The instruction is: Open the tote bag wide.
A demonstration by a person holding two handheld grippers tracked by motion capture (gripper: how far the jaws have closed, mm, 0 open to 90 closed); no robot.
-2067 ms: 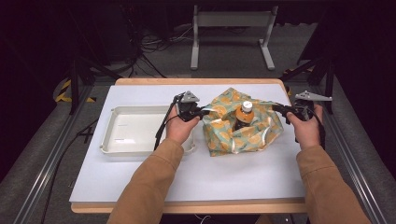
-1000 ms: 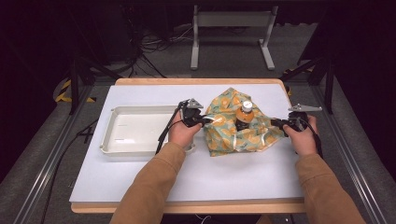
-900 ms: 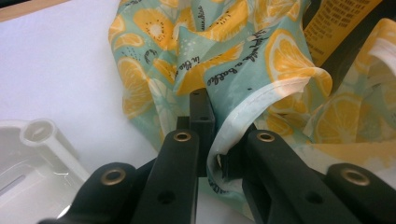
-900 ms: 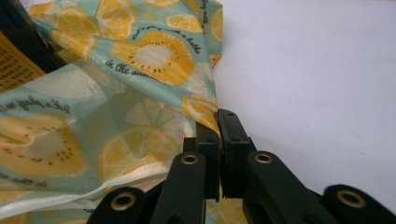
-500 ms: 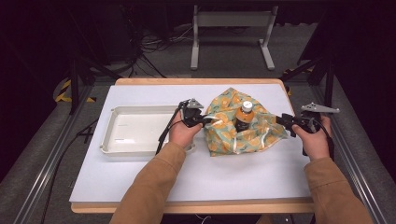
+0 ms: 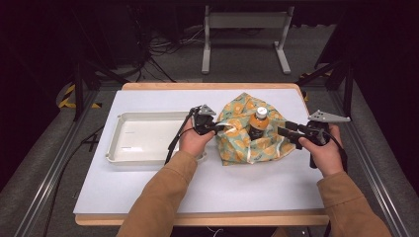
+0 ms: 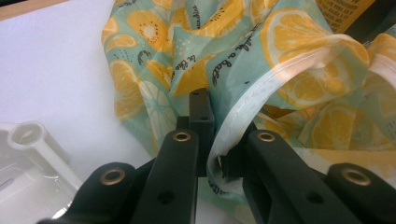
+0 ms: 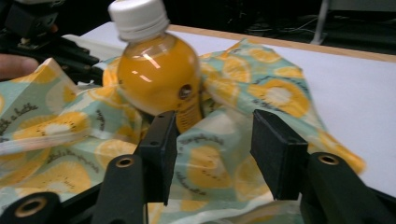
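- A soft, crumpled cloth [image 6: 247, 138] printed with orange and lemon slices on pale teal lies bunched on the white worktop [image 6: 197, 187], its pale hemmed edge [image 7: 261, 88] curling in loose folds.
- The left gripper [image 6: 211, 126] has its black jaws pinched tight on that hem; the fabric rises just beyond them.
- A small clear plastic bottle [image 8: 156, 70] of orange drink, rounded at the shoulder with a white ribbed cap [image 8: 137, 16], stands upright in the cloth's middle, just ahead of the right gripper [image 8: 210, 140] and toward its left jaw.
- The right gripper's jaws have just been opening; they stand apart, pressing on nothing, with cloth lying below the gap.
- A shallow, glossy white plastic tray [image 6: 118, 148] with rounded corners sits just behind the left gripper, on the side away from the cloth.
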